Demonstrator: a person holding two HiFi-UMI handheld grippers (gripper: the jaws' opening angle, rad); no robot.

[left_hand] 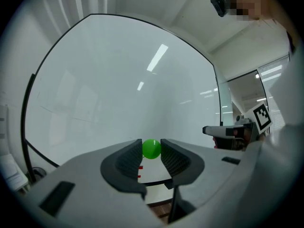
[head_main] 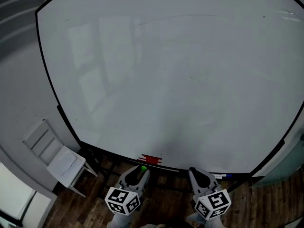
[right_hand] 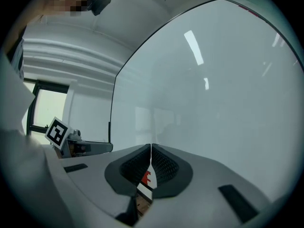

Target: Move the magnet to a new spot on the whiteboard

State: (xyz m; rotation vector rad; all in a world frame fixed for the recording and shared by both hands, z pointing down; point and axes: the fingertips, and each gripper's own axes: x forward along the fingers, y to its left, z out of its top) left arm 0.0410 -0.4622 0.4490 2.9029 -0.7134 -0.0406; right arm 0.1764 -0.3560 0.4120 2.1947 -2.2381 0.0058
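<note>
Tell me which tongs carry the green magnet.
The left tongs: the green magnet sits pinched between their jaws. The right tongs are shut on nothing.

The left gripper (left_hand: 151, 145) holds a small green magnet (left_hand: 151, 149) between its two dark ribbed pads (left_hand: 127, 159). The pads press on it from both sides near their tips. In front of it stands the big whiteboard (left_hand: 118, 80) with a thin black frame, and long ceiling lamps are mirrored on its bare surface. Under the magnet, through the gap of the jaws, I see some small red thing (left_hand: 140, 167) low at the board. At the right, the right gripper (left_hand: 207, 130) points towards the board, with its marker cube (left_hand: 260, 117) behind.
</note>
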